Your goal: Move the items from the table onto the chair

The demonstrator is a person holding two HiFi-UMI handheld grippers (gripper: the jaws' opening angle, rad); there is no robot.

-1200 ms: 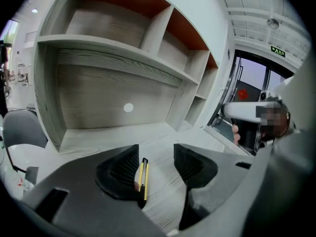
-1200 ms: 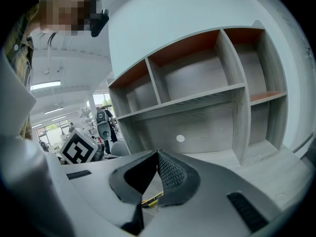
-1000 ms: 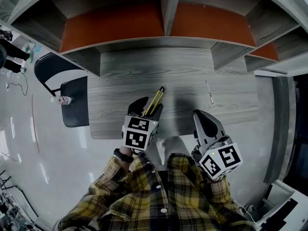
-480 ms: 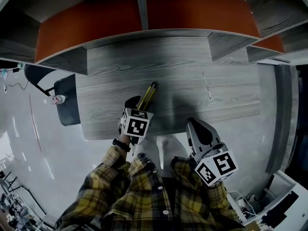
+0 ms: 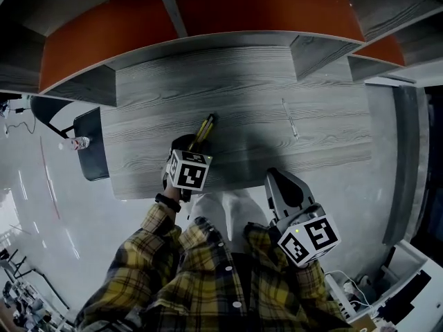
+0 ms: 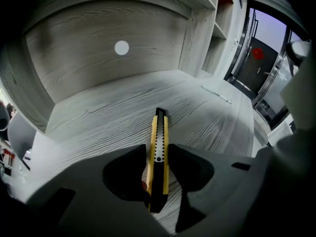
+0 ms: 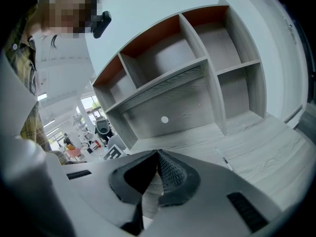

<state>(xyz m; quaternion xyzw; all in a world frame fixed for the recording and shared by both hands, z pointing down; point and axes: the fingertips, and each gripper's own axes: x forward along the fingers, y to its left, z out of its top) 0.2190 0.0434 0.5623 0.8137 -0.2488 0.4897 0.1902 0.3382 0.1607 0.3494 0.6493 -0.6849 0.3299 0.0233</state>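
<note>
A yellow and black utility knife (image 5: pixel 205 128) lies on the grey wooden table (image 5: pixel 242 88), pointing away from me. My left gripper (image 5: pixel 187 144) sits over its near end. In the left gripper view the knife (image 6: pixel 159 142) runs between the jaws, which are closing, and the pads of my left gripper (image 6: pixel 158 154) touch both its sides. A thin pen (image 5: pixel 289 120) lies farther right on the table. My right gripper (image 5: pixel 280 180) hovers at the table's near edge, shut with nothing in it (image 7: pixel 158 154). The dark chair (image 5: pixel 90 154) stands left of the table.
A small plastic bottle (image 5: pixel 75 143) lies on the chair seat. Shelf cubbies with orange backs (image 5: pixel 208 12) rise behind the table. White floor surrounds the desk. My plaid sleeves fill the lower part of the head view.
My left gripper has slid forward over the knife's near end, so less of the knife shows beyond it. The right gripper has kept its place at the table's edge.
</note>
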